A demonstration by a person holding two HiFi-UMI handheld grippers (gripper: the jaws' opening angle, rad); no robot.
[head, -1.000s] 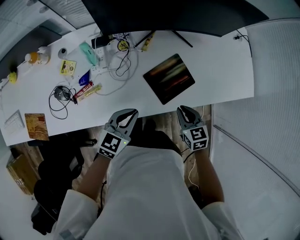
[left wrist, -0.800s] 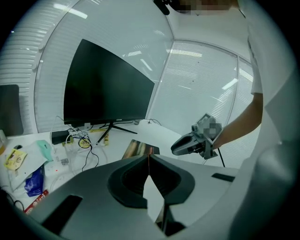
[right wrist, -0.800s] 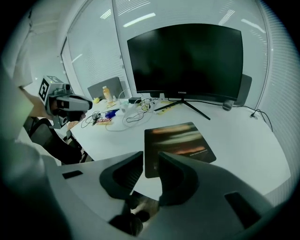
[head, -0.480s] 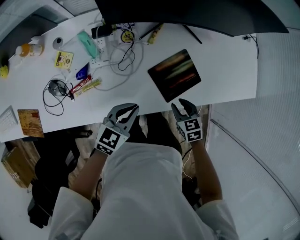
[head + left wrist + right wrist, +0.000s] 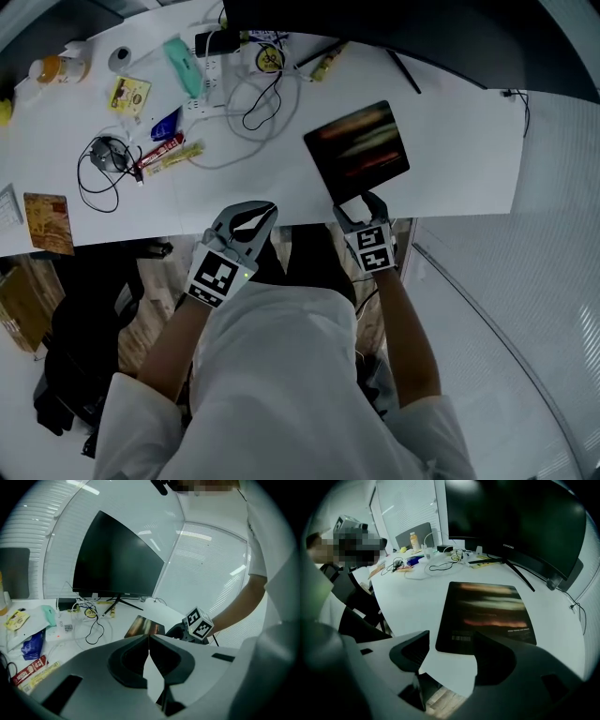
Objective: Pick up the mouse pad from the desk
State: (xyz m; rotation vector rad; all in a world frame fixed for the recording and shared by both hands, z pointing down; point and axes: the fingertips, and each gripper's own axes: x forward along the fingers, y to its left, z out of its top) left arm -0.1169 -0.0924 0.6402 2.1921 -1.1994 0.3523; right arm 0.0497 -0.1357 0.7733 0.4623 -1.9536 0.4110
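Grey left gripper (image 5: 149, 637), jaws together and empty, sits off the white desk's (image 5: 450, 141) near edge, while the dark rectangular mouse pad (image 5: 361, 150), streaked orange and pale, lies flat by that edge, with the right gripper (image 5: 361, 206), jaws just opening wide, at its near edge, clamping nothing

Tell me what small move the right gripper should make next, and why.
Probably ease the right gripper forward and down until the near edge of the mouse pad sits between its jaws. Those jaws have just been opening and stand apart with nothing between them, just short of that edge.
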